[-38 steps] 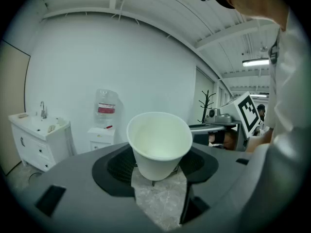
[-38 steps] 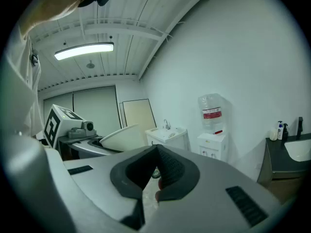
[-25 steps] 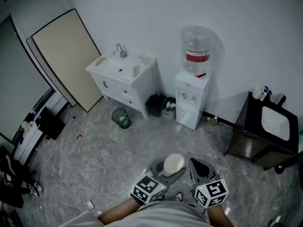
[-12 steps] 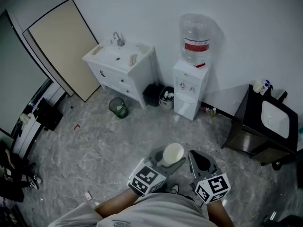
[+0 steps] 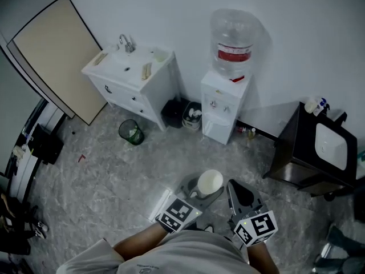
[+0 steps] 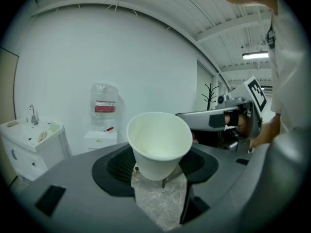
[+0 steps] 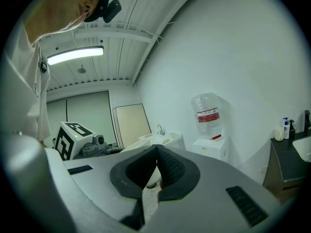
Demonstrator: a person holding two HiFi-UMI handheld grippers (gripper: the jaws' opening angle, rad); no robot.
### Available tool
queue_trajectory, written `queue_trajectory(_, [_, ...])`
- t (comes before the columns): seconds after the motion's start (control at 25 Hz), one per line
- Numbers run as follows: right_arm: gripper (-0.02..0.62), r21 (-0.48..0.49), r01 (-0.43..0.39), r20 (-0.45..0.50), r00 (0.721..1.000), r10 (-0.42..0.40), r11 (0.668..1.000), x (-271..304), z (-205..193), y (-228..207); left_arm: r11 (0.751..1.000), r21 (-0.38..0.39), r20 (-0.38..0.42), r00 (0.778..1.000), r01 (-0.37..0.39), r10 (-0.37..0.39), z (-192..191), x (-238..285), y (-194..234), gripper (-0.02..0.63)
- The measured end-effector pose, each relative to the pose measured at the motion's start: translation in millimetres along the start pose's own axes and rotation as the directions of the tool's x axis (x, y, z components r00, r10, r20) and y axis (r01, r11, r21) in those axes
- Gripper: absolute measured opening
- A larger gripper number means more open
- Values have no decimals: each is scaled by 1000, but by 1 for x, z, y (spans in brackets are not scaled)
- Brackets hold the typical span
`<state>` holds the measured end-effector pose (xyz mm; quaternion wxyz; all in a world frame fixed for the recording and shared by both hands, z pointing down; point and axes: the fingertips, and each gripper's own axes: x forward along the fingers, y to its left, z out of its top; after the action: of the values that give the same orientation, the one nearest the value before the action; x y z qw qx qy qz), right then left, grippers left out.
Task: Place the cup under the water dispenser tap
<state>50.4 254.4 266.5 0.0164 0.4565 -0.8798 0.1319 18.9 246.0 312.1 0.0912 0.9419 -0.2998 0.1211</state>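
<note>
- Cup (image 5: 210,182) — white paper, empty, upright with its mouth up, gripped low on its wall between the jaws of the left gripper (image 5: 201,192), well apart from the dispenser.
- Water dispenser (image 5: 221,110) — a white floor-standing cabinet against the wall, topped by a clear bottle (image 5: 234,41) with a red label; small taps (image 5: 214,103) on its front.

light: dim, cool, flat in head view
source: lamp (image 7: 75,55) at ten o'clock in right gripper view, glaring
shadow: soft, on wall (image 5: 171,16) at three o'clock of dispenser (image 5: 223,104)
edges: gripper views bulge, corners black
</note>
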Motion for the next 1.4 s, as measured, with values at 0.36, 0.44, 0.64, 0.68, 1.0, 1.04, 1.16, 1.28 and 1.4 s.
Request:
queue_trajectory(0.36, [15,27,111,-9,994,-111,993,118,17,-56,995,63,8,996,83,-84,12,64,121,264])
queue_trajectory(0.44, [15,35,128,-21,992,-127,991,133,17,-67,993,72,6,996,92,-93,11,77,140,264])
queue_trajectory(0.64, [15,48,145,-34,989,-143,988,165,21,-99,993,64,8,995,99,-99,11,114,179,265])
queue_trajectory(0.68, [15,52,146,-34,989,-145,988,171,21,-108,993,64,6,995,100,-101,10,124,185,265])
queue_trajectory(1.0, [15,68,93,-60,994,-89,993,229,24,-200,996,59,-1,998,69,-69,8,214,236,265])
queue_trajectory(1.04, [15,69,78,-68,995,-74,995,238,23,-213,996,60,1,998,61,-61,8,228,243,265])
queue_trajectory(1.16, [15,66,26,-84,996,-20,997,262,25,-252,998,64,16,999,30,-31,6,268,264,264])
queue_trajectory(1.28, [15,70,-21,-87,996,27,997,284,26,-284,998,60,22,1000,12,-13,-5,302,284,265])
queue_trajectory(1.4, [15,72,-75,-99,992,82,995,306,20,-300,998,55,17,1000,-5,4,-24,327,302,265])
